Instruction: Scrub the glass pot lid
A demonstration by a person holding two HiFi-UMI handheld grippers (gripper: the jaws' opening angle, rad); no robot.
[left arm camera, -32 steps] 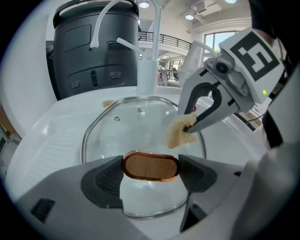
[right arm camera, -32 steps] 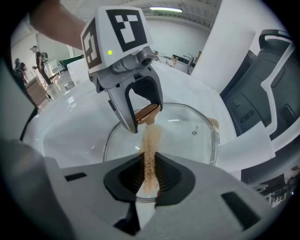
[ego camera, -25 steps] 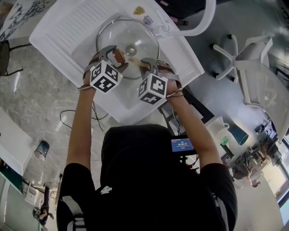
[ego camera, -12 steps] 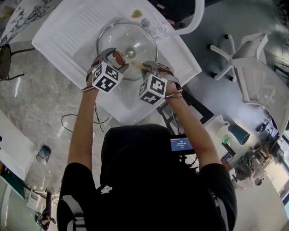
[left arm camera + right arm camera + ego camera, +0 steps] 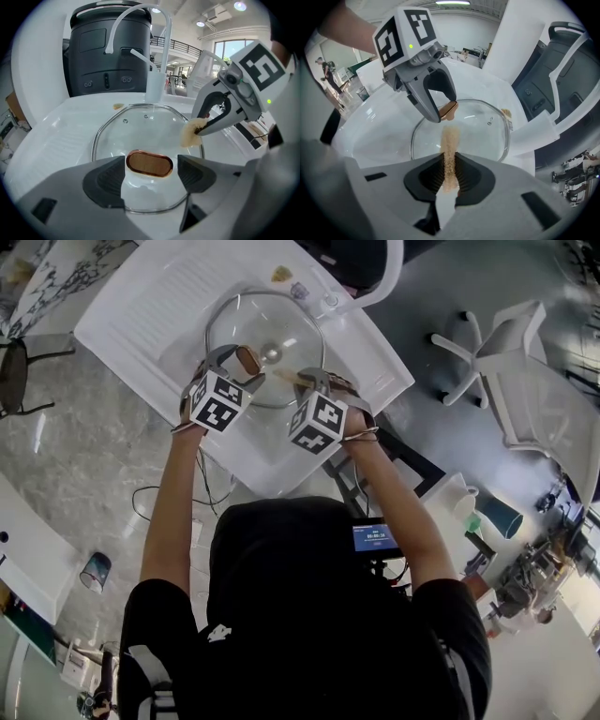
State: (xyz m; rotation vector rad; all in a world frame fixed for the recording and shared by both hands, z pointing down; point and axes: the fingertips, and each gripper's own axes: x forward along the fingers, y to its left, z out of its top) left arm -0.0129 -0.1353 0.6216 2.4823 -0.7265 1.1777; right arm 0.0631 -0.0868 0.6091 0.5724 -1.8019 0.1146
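Note:
The glass pot lid (image 5: 281, 329) with a steel rim lies in the white sink (image 5: 141, 306). My left gripper (image 5: 242, 360) is shut on the lid's copper oval handle (image 5: 149, 164), which sits between the jaws in the left gripper view. My right gripper (image 5: 305, 379) is shut on a tan scrub sponge (image 5: 450, 145) whose tip touches the lid (image 5: 480, 126) near its rim. In the left gripper view the right gripper (image 5: 200, 131) presses the sponge (image 5: 190, 136) at the lid's right edge. The left gripper (image 5: 440, 115) stands over the lid in the right gripper view.
A white faucet (image 5: 140, 28) arches over the sink's far side, with a dark grey bin (image 5: 110, 51) behind it. A ribbed drainboard (image 5: 187, 282) lies left of the basin. A white chair (image 5: 511, 343) stands on the floor to the right.
Both grippers keep their holds and stay at the lid; only the head view shifts slightly.

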